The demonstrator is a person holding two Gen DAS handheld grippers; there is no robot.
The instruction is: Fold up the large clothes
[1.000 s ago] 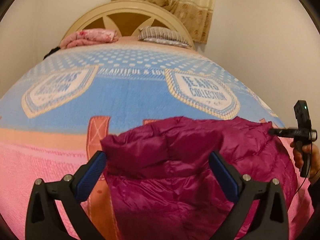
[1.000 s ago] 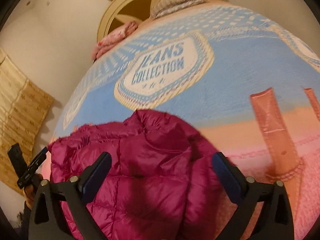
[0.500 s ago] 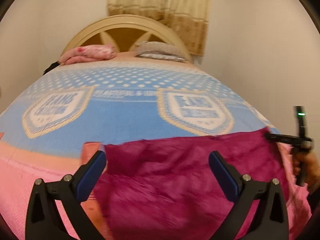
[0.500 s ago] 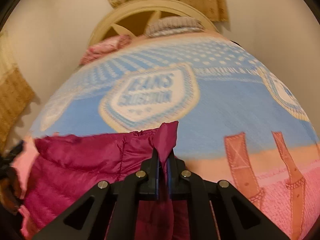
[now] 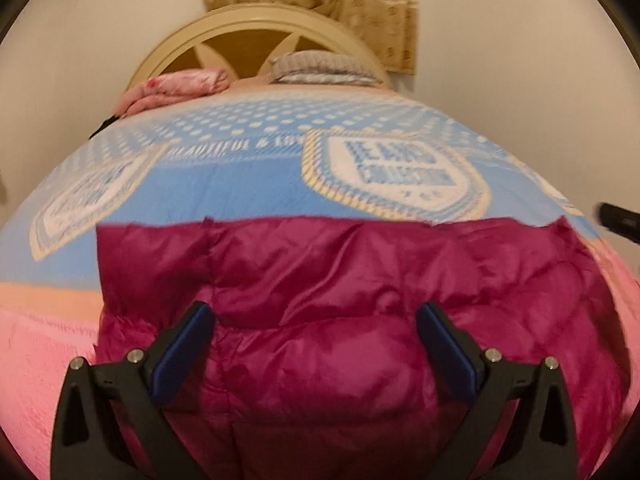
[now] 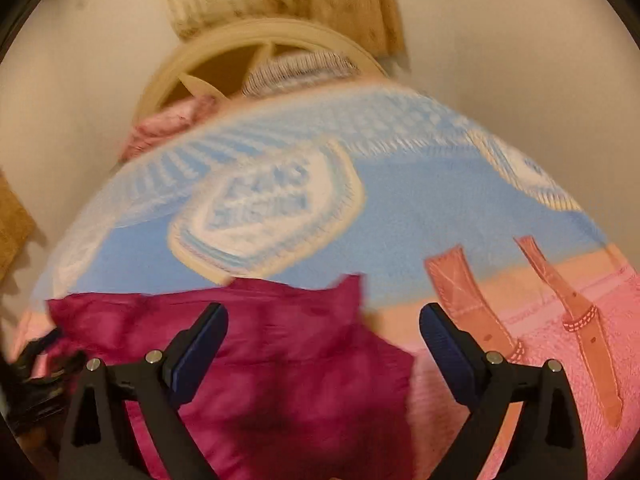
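A bed covered by a blue and pink printed blanket (image 5: 248, 184) fills both views. The magenta quilted puffer jacket (image 5: 352, 304) is laid flat beneath the spread, empty left gripper (image 5: 314, 346). The right gripper (image 6: 323, 340) is opening above one jacket corner, nothing pinched. Further folds are judged outstanding.

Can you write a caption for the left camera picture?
Open left tongs hover above a puffy magenta jacket on the bed.
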